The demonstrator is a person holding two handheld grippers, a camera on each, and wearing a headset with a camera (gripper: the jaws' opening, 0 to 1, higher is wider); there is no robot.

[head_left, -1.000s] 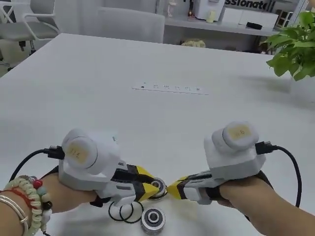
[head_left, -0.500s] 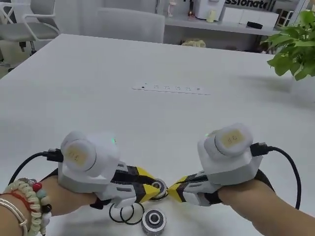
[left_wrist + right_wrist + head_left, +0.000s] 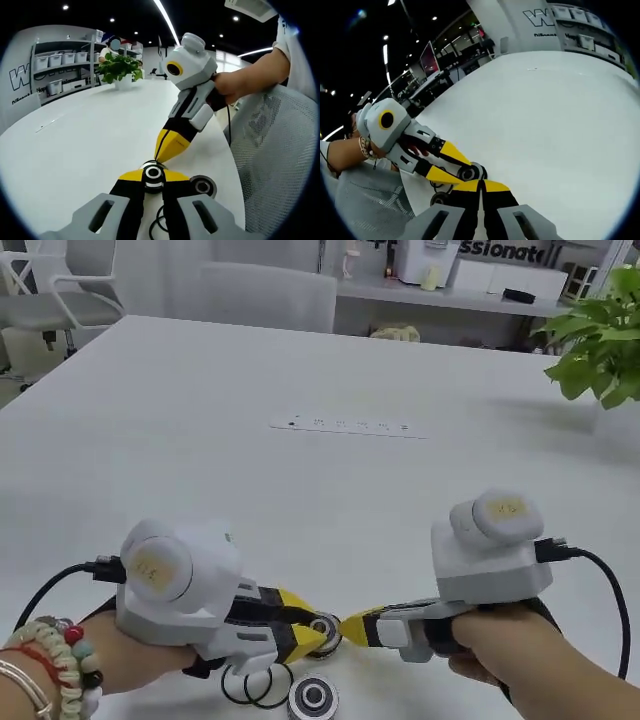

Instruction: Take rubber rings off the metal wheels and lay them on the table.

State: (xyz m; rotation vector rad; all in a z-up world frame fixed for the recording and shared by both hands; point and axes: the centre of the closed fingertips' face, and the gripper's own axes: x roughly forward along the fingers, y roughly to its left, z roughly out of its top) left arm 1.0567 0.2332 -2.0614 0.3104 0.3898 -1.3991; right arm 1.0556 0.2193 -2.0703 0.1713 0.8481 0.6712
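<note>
- Two tools meet low in the head view. The left tongs [image 3: 318, 632] are clamped on a metal wheel [image 3: 323, 627]. The right tongs [image 3: 347, 626] have their yellow jaws pressed together, with the tip against that wheel's rim.
- Whether the right tip pinches a ring on the wheel I cannot tell.
- Beside the left tongs, toward the person, loose black rubber rings [image 3: 258, 683] lie overlapping on the white bench [image 3: 300, 500]. A second wheel [image 3: 313, 698] sits just beside them.
- Farther up the bench lies a flat power strip [image 3: 350, 426], and a leafy plant [image 3: 595, 340] stands at the right edge.
- In the left gripper view, the tongs' own jaws are drawn narrow on the metal wheel [image 3: 153, 175], its hub facing the camera. The right tongs [image 3: 162, 152] reach down from above, their closed point touching the wheel's top.
- The second wheel [image 3: 202, 186] rests on the bench just to the right of the jaws. Part of the rubber rings [image 3: 160, 225] shows low between the jaw arms.
- Far along the bench, a white pot [image 3: 123, 82] holds the plant. White bins [image 3: 55, 62] line the shelves [image 3: 37, 67] behind, and their contents cannot be made out.
- In the right gripper view, the tongs' own jaws [image 3: 479, 184] lie flat together. The left tongs [image 3: 468, 171] come in from the left, gripping the metal wheel [image 3: 470, 173] right at the closed tip. The second wheel [image 3: 440, 199] lies on the bench nearby.
</note>
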